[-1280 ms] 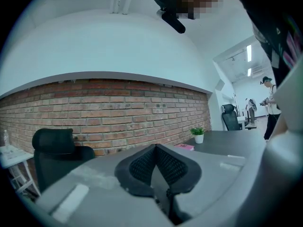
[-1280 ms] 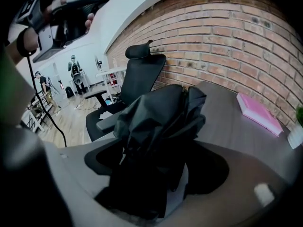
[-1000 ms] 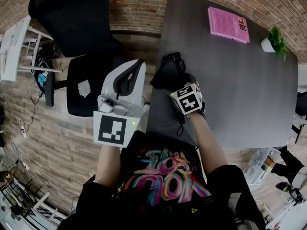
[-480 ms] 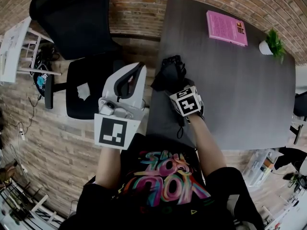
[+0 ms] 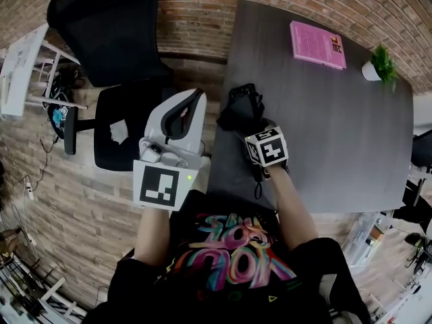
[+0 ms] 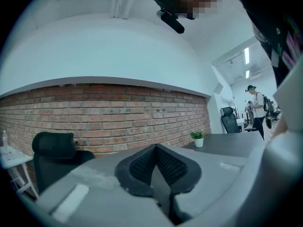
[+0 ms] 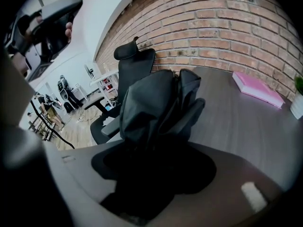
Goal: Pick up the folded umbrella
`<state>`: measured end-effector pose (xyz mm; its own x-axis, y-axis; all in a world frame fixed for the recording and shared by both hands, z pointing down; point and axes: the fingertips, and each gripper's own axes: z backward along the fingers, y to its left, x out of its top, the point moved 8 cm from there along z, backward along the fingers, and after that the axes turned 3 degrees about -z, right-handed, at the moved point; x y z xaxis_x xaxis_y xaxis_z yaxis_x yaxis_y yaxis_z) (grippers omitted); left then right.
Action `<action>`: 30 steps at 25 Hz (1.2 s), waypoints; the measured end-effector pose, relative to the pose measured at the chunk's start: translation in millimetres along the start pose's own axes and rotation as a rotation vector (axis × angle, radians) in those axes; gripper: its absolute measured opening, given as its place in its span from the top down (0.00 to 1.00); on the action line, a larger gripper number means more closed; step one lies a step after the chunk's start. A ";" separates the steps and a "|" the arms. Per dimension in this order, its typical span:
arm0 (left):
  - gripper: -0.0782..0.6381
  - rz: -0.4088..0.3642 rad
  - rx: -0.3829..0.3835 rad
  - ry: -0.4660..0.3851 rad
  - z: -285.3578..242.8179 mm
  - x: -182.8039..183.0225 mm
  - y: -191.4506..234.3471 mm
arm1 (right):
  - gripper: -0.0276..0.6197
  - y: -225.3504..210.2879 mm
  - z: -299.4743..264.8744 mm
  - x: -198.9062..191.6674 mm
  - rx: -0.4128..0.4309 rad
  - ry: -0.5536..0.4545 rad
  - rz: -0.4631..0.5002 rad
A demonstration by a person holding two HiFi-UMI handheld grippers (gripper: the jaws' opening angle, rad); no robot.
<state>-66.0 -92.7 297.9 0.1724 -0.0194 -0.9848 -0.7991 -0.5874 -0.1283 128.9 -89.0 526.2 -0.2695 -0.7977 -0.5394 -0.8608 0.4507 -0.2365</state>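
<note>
R gripper (image 5: 251, 121): tilted down over the table (image 5: 337, 113), jaws set around the near end of the umbrella (image 5: 241, 103). The jaws have just been closing, and the black fabric fills the gap between them. In the right gripper view both jaws lie against the folds, so I read this as a grasp on the umbrella, though prob. not yet at full squeeze.

L gripper (image 6: 155, 150): clenched on nothing, pads meeting at the tips. I hold it off the table's left edge, above the chair (image 5: 121, 46), pointing roughly level. It has no part in this step.

Umbrella posn: at the left edge of the table, about midway between near and far, folded, strap hanging near my R hand. It appears to rest on the tabletop. The book (image 5: 317, 44) and plant (image 5: 381, 63) sit at the far right, well apart from it.

Progress, as judged:
1. Approach: done.
2. Grip: made or nearly made.
3. Lift: not yet done.

Remaining: confirm a firm hold, then raise the umbrella clear. Caution: loose fabric may slip; the grip should catch the shaft, not the folds alone.
</note>
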 end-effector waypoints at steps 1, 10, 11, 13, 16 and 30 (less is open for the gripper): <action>0.89 0.000 0.001 -0.001 0.8 0.6 0.3 | 0.54 0.2 1.9 -1.0 0.001 -0.011 -0.010; 0.89 -0.015 -0.011 -0.025 6.4 7.5 0.1 | 0.54 3.0 26.8 3.2 -0.014 -0.112 -0.057; 0.89 -0.018 -0.016 -0.027 6.7 8.6 -0.8 | 0.54 3.5 30.9 4.6 -0.017 -0.126 -0.060; 0.89 -0.022 -0.025 -0.036 7.2 11.1 -2.8 | 0.54 4.4 39.7 7.7 -0.023 -0.155 -0.064; 0.89 -0.025 -0.041 -0.051 7.0 14.6 -6.4 | 0.54 6.1 55.5 12.7 -0.033 -0.203 -0.068; 0.89 -0.049 -0.122 -0.091 7.0 27.4 -27.3 | 0.54 17.4 146.2 29.7 -0.094 -0.448 -0.065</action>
<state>-43.4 -71.4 273.6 0.1527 0.0818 -0.9849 -0.7142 -0.6797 -0.1672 169.1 -46.3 387.9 -0.0185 -0.5616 -0.8272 -0.9108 0.3507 -0.2178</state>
